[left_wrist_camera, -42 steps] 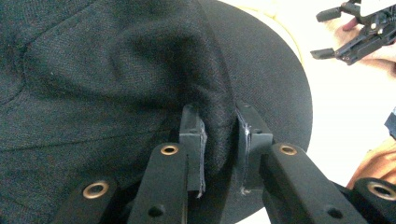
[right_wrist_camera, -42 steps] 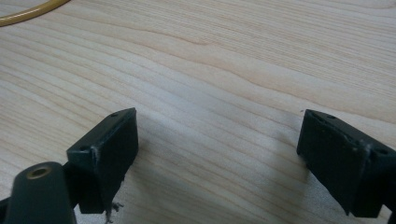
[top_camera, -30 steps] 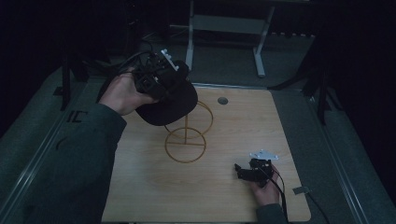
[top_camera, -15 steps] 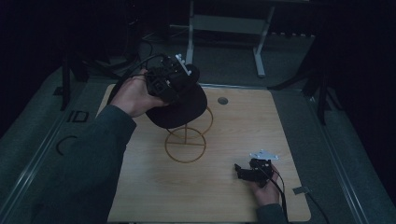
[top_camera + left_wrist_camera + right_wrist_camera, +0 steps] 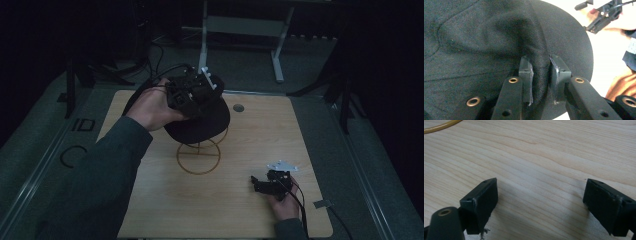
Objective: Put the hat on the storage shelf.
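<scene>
step: setting cap [image 5: 200, 127] on stand [image 5: 198, 155], counter [image 5: 250, 220] center | left gripper [image 5: 541, 75]: jaws pinching cap fabric, just easing open | right gripper [image 5: 540, 205]: jaws open, empty, near front-right corner | next: release cap fully, lift clear

The person wears a dark grey-green long sleeve [image 5: 102, 170] on the left arm; a dark cuff [image 5: 289, 231] shows at the right wrist. The left gripper [image 5: 541, 75] is black, its two arms studded with brass-ringed rivet holes, its pads flat and rectangular. The right gripper [image 5: 540, 205] has the same blocky black pads, scuffed at the edges, a grey three-cornered plate [image 5: 281, 165] on top and a black cable [image 5: 300, 212] trailing off.
</scene>
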Demonstrator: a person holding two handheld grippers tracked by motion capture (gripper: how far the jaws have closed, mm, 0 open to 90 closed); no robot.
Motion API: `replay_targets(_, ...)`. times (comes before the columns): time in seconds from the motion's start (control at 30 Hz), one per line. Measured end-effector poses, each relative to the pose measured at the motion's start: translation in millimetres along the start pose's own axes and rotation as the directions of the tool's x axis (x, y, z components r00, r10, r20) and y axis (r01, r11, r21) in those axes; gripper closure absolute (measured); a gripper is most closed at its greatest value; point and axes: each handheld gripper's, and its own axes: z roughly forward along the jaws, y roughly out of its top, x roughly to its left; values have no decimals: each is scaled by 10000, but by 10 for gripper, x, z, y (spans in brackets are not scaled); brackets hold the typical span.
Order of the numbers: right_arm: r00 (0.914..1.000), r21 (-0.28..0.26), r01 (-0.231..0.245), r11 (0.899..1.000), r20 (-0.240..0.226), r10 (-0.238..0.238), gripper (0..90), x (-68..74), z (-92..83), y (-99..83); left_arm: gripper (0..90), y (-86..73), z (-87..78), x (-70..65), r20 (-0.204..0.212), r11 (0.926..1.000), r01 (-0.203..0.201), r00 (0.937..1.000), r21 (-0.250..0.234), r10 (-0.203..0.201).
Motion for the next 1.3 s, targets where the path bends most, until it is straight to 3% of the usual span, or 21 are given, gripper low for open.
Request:
replay_targets(0.67, 10000, -2, -11, 10000, -12, 11, 125, 2, 0, 0, 724, 148, 87, -346, -38, 9932, -1119, 9937, 321, 1121)
replay_targets(1.1, 10000, 2, -16, 10000, -12, 16, 125, 2, 0, 1, 719, 81, 273, -329, 287, 9912, -1092, 9938, 749, 1073)
replay_targets(1.23, 10000, 1, -18, 10000, -13, 18, 126, 2, 0, 1, 750, 53, 348, -326, 86, 9891, -1128, 9936, 948, 1125)
replay_targets(1.3, 10000, -2, -18, 10000, -10, 18, 125, 2, 0, 0, 745, 41, 382, -319, 211, 9897, -1055, 9944, 964, 1040)
